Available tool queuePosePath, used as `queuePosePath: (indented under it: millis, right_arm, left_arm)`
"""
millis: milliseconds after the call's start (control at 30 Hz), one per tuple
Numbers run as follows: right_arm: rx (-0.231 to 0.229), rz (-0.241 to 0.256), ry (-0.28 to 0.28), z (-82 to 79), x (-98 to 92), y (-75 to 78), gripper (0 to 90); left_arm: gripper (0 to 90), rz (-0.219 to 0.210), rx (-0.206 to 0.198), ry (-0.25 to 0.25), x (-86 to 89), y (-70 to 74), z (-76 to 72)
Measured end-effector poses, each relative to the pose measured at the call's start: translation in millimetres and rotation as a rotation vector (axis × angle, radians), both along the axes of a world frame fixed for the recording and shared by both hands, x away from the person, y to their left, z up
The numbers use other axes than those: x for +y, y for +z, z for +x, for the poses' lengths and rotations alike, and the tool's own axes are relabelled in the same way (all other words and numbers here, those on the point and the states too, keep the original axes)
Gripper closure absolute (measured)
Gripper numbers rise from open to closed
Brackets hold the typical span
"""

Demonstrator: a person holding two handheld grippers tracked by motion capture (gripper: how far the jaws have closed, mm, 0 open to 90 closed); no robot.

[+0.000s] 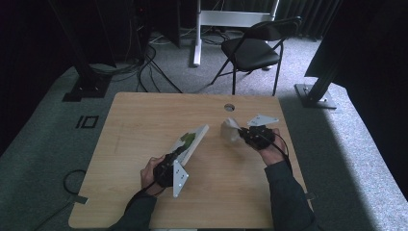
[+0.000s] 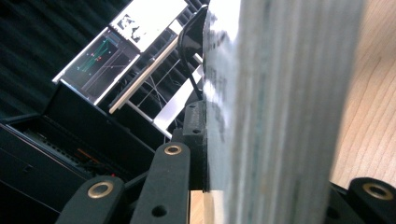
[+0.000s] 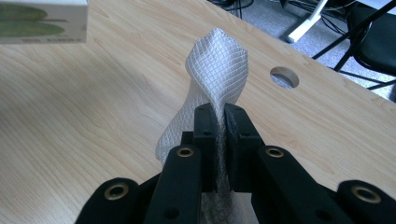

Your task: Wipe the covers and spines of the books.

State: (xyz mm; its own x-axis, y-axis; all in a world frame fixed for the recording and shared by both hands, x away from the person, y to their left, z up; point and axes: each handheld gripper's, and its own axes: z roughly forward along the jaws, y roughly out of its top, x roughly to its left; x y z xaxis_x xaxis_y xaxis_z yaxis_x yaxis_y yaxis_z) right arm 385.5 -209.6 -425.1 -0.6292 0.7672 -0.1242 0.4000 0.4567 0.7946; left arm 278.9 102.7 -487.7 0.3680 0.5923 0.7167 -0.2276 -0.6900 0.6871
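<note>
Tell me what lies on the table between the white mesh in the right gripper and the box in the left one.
Nothing visible does. The right gripper pinches the white mesh, the left gripper holds the box, and bare table lies in the gap between them.

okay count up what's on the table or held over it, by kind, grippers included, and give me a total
Grippers: 2, the left gripper and the right gripper
Flat white boxes with green print: 1, the box, clamped by the left gripper
Pieces of white mesh: 1, the mesh, pinched in the right gripper
Total: 4
</note>
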Motion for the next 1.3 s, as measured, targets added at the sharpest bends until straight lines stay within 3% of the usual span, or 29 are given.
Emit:
queuePosePath:
  millis: [600,733,1000,1033,1300]
  right_arm:
    - [0.028,-0.024,-0.037,0.3,-3.5,-23.7,84.1]
    - [0.038,-0.033,-0.041,-1.3,-4.0,-31.3,83.6]
    - [0.054,-0.031,-0.051,-3.6,-5.8,-42.3,83.3]
    - [0.057,-0.036,-0.054,-4.1,-6.1,-45.5,83.3]
    - [0.084,-0.047,-0.058,-6.9,-4.9,-61.0,82.8]
  left_arm:
    - [77.9,-0.071,0.054,0.001,8.1,0.8,6.5]
    - [77.9,-0.113,0.085,0.0,12.4,0.5,9.7]
    - [77.9,-0.151,0.111,0.0,17.4,0.6,13.0]
    - [77.9,-0.174,0.127,-0.003,19.9,0.5,14.7]
    - [77.9,-0.207,0.16,-0.003,25.2,-0.6,18.0]
